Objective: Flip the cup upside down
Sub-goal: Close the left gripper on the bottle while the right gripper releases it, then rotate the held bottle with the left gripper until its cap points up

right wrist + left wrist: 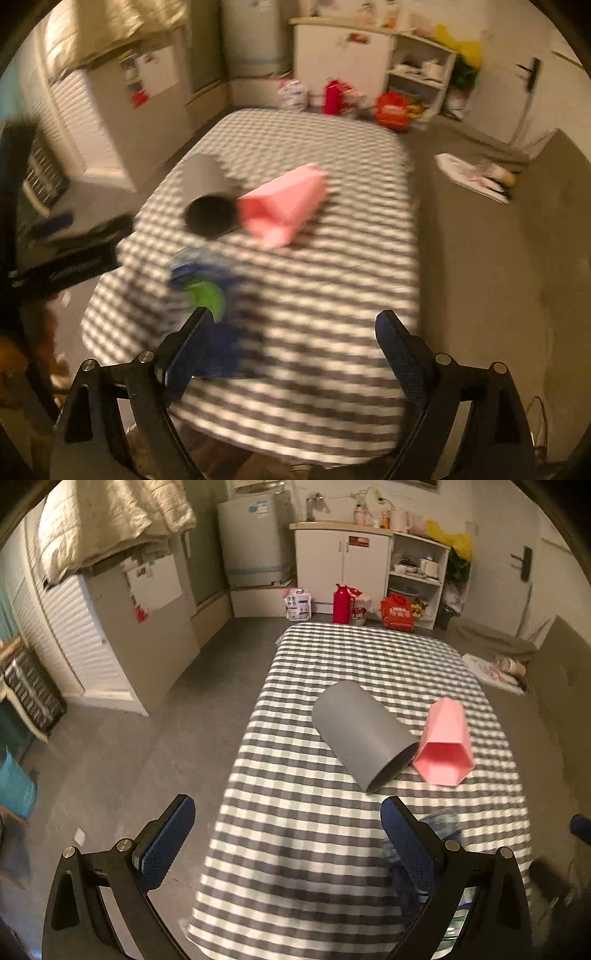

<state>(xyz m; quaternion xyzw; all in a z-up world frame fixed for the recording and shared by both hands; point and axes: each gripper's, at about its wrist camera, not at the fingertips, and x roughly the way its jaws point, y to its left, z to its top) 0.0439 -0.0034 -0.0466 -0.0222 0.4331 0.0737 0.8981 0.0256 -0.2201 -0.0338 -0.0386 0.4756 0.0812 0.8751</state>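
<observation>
A: Item, grey cup (364,734): on its side mid-table, mouth toward the cameras, touching the pink cup (445,744), also toppled. Neither gripped; nothing stands inverted yet.

B: Tongs?

A: Left gripper (288,834) jaws apart, empty. Right gripper (295,343) likewise.

B: Room?

A: Checked tablecloth (332,849) bare ahead of both cups; left edge near the grey one. Blue-green object (201,284), too blurred to name, lies nearer.

Both wrist views look down the checked table (295,849) from its near end, sharing its top.
</observation>
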